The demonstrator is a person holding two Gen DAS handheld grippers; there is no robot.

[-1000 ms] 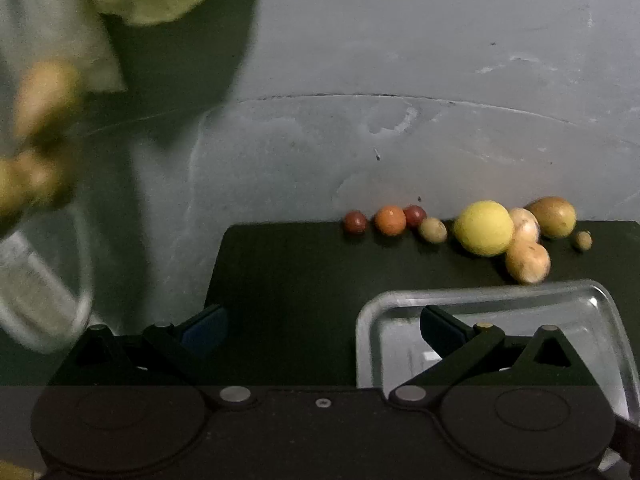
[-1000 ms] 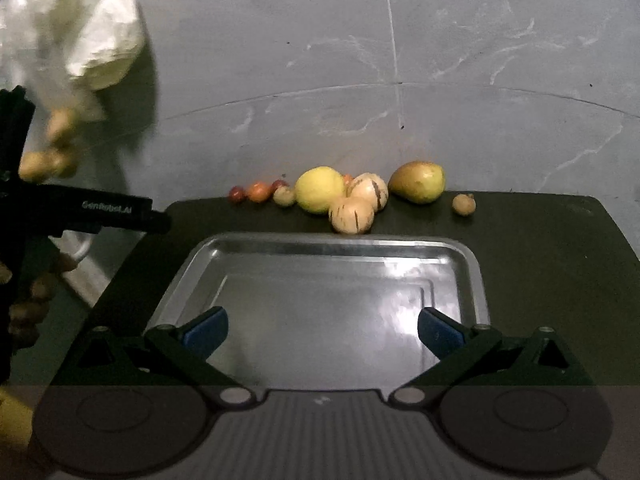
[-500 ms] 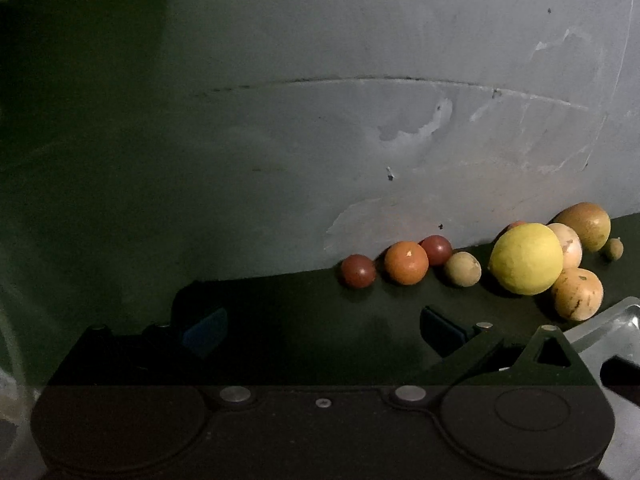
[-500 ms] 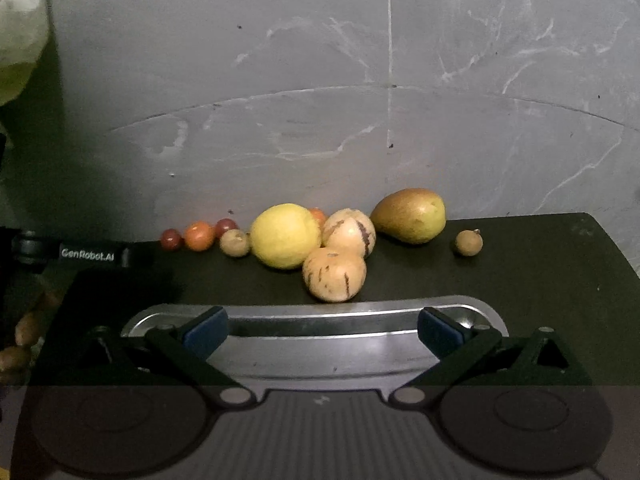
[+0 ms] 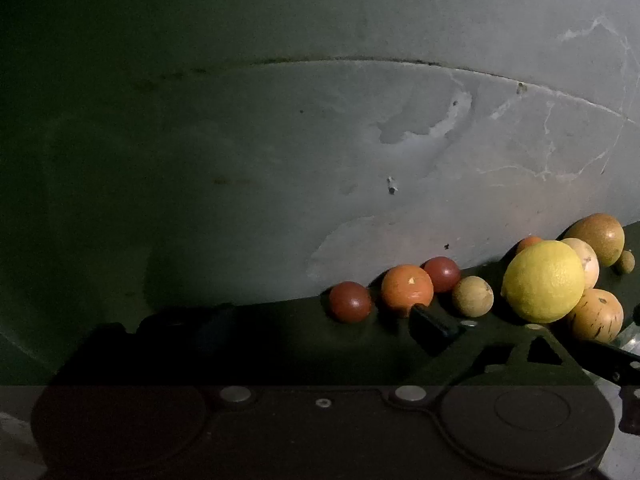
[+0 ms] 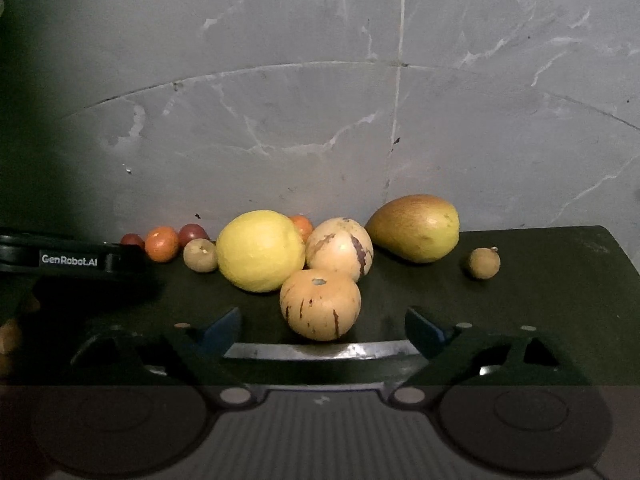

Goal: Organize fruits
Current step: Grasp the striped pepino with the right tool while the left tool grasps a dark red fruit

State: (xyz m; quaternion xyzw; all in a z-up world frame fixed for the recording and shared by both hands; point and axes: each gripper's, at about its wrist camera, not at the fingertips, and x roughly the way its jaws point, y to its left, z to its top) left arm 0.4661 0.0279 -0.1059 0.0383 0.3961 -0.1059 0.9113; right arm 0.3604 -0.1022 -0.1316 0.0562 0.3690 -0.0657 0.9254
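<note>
A row of fruit lies on a dark mat (image 6: 560,280) against a grey wall. In the right wrist view a striped pale melon (image 6: 320,304) sits nearest, just past the metal tray's rim (image 6: 320,350). Behind it are a lemon (image 6: 260,251), a second striped melon (image 6: 340,249), a pear (image 6: 416,228) and a small brown fruit (image 6: 484,263). My right gripper (image 6: 322,322) is open, facing the near melon. My left gripper (image 5: 320,326) is open, low before a dark red fruit (image 5: 350,302) and a small orange (image 5: 407,290); its left finger is lost in shadow.
The left gripper's black body (image 6: 72,260) reaches in at the left of the right wrist view, partly covering the small fruits there. The wall (image 5: 360,160) stands right behind the fruit. A sliver of the tray (image 5: 631,336) shows at the left wrist view's right edge.
Both grippers have dropped and moved forward toward the fruit row. The tray has slid almost out of both views. The white bag and the hand at the left are no longer seen.
</note>
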